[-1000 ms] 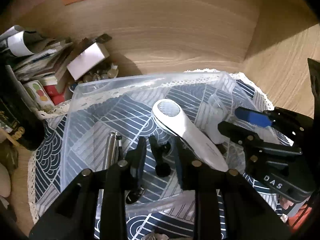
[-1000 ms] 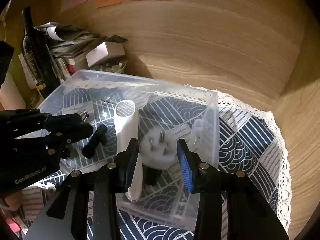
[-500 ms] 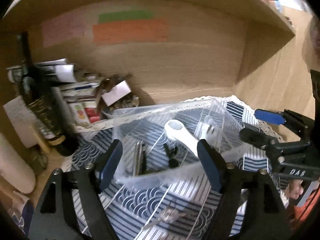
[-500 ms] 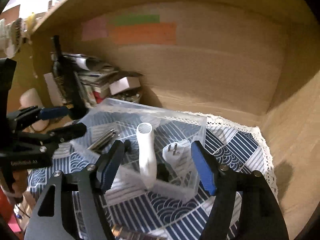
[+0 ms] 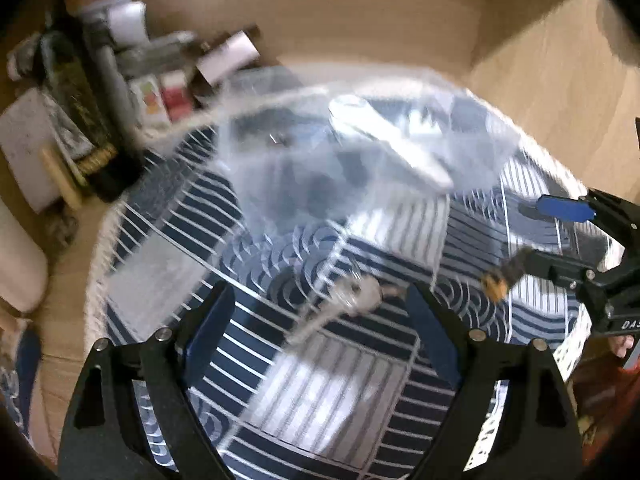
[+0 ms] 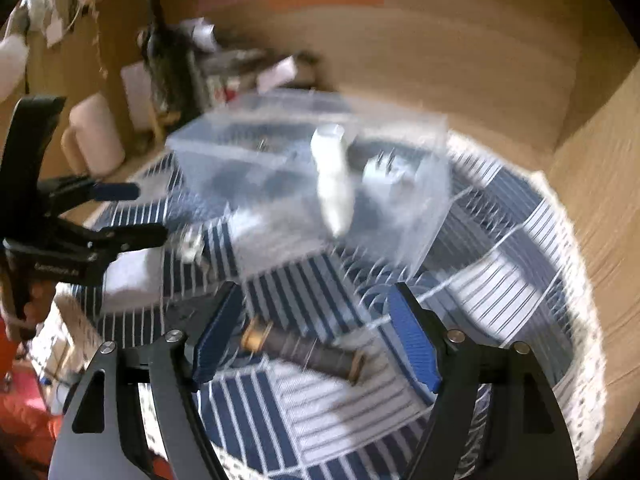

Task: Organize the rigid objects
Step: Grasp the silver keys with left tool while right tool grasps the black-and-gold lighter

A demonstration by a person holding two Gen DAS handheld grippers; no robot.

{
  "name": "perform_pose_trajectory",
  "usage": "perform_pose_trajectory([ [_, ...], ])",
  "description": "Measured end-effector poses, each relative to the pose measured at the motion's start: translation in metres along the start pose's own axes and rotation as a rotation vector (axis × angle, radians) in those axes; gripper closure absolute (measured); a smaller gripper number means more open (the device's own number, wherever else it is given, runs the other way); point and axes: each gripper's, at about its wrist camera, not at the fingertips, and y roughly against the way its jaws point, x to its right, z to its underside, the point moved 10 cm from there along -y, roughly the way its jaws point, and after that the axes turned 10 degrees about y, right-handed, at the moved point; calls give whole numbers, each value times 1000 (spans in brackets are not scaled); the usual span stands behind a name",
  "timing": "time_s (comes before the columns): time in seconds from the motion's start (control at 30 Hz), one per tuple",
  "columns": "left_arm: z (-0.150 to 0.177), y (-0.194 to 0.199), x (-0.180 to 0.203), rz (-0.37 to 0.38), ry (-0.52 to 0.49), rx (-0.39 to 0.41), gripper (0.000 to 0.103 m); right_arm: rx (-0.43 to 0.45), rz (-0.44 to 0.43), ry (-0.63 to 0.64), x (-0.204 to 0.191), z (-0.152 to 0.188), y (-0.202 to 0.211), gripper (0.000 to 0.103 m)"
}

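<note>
Two loose items lie on the patterned cloth [image 6: 520, 264] that covers the tabletop, both outside the clear plastic bin [image 6: 424, 216].

1. Nearest, in the right wrist view: a dark cylinder with brass-coloured ends [image 6: 304, 350] lies flat on the cloth, directly between the fingers of the right hand-held gripper [image 6: 316, 344]. The fingers are spread wide and are not touching it.
2. In the left wrist view: a small silvery metal piece [image 5: 352, 294] lies on the cloth, just ahead of the left hand-held gripper [image 5: 320, 328], whose fingers are also spread and hold nothing. Motion blur hides what this piece is.
3. Farther back, toward the rear edge of the cloth: the bin holds a long white tool [image 6: 332, 176], a white plug [image 6: 384, 168] and some darker items, too blurred to identify.
4. Beyond the bin, at the rear left corner: a pile of boxes and papers [image 5: 160, 64] against the wooden wall.

Judged step: approach to the remaining loose items. The next move calls for lowering the right fingers to either side of the cylinder, across its width, closing them, and carrying it over the bin's near wall.
</note>
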Motion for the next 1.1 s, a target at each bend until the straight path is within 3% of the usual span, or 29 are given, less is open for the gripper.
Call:
perform_pose_trajectory([
  [0.13,9,-18,10,6,-40,-52,18,-66,-8,49,-6,12,-16,28],
  [0.2,11,-26,16,13,-56,-77,31,-102,-6,63,-5,17,-25,28],
  [0.3,11,-31,19,14,-69,-72,40,-121,2,71,-2,21,-33,30],
  [0.33,11,-31,20,19,-75,-70,44,-114,0,67,-1,21,-33,34],
  [0.4,10,-30,24,27,-84,-62,67,-105,2,60,2,19,-32,57],
  [0.5,9,-31,27,36,-90,-54,76,-98,15,51,3,17,-33,75],
  [0.57,9,-30,27,34,-88,-44,77,-93,26,48,3,16,-35,81],
  [0.67,11,-25,25,31,-75,-32,81,-80,30,37,2,15,-35,81],
  [0.73,10,-19,19,25,-65,-13,103,-66,38,24,3,13,-34,82],
  [0.87,7,-8,14,44,-25,12,103,-34,45,-6,6,10,-27,82],
  [1.0,9,-2,16,38,-47,13,100,-21,53,-12,8,10,-19,82],
  [1.03,10,-2,18,35,-48,12,95,-17,58,-12,9,10,-18,82],
  [1.1,12,-3,22,44,-65,1,69,-9,63,-11,10,11,-13,82],
])
